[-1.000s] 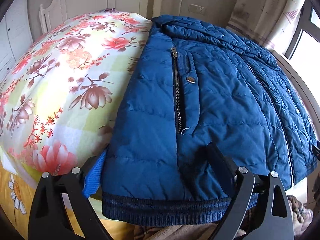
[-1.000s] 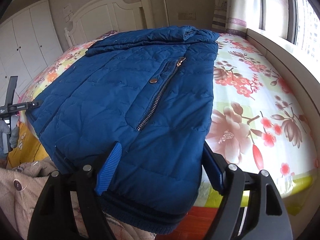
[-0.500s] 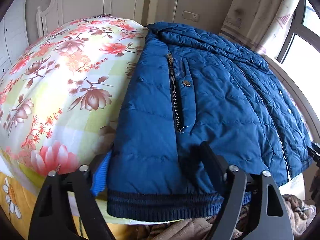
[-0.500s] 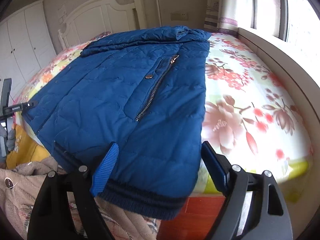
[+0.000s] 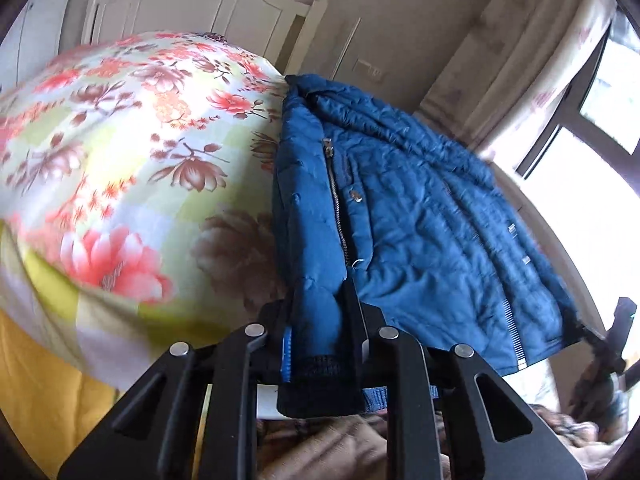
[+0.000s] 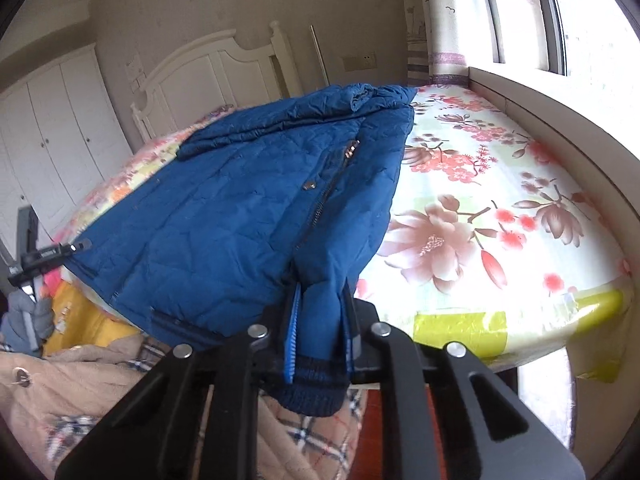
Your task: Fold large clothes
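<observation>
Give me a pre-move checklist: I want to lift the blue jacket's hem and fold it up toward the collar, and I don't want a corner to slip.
1. Left gripper shut on the hem of the blue jacket: ok, fabric is bunched between the jaws.
2. Right gripper shut on the other hem corner: ok.
3. Ribbed band inside both grips: ok, it shows at both sets of jaws.
4. Jacket body flat on the bed: ok; one sleeve lies folded across the top.
5. Hold is firm enough for a lift: cannot tell.
6. Front zipper closed: cannot tell.
</observation>
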Motion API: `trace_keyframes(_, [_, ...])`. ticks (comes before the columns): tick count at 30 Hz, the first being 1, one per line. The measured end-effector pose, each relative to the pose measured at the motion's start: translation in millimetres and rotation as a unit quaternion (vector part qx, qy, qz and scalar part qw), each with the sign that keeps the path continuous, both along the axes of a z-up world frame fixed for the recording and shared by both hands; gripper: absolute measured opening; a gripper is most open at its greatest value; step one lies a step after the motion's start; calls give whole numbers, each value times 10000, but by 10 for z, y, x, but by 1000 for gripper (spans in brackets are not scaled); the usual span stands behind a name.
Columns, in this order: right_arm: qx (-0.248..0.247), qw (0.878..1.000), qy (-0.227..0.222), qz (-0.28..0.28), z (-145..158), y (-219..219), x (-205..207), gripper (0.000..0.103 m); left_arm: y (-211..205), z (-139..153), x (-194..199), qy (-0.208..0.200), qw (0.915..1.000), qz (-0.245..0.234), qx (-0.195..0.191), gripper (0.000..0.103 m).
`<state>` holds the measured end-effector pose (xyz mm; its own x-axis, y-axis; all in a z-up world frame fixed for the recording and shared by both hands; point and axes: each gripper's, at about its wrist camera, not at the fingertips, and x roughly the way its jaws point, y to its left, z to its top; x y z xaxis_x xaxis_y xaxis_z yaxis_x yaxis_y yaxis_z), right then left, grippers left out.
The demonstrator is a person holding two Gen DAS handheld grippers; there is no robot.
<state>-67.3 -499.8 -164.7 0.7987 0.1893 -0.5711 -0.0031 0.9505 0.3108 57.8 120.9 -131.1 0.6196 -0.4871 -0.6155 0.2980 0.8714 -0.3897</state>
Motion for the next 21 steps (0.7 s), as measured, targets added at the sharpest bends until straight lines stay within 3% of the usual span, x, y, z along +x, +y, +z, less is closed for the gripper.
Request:
trace_keyframes(5, [248,9976,-381,516,346,-24,-304,16,216,190,-486,-130,9996,-78,-241,19])
trace_keyframes(12, [714,9895,-1023,724,761,-78,-661,15,625,320,-894,-174,9910,-10,-1326,18])
trace_keyframes(16, [905,9879,-1150,515,1026,-238,-389,15,657,639,-489,-266,9761,-162,-2150,18])
trace_keyframes(21, [1179,9859,-1125,373,1397,-462,467,16,378,1261,478,-453,9679,-191,-2466,18])
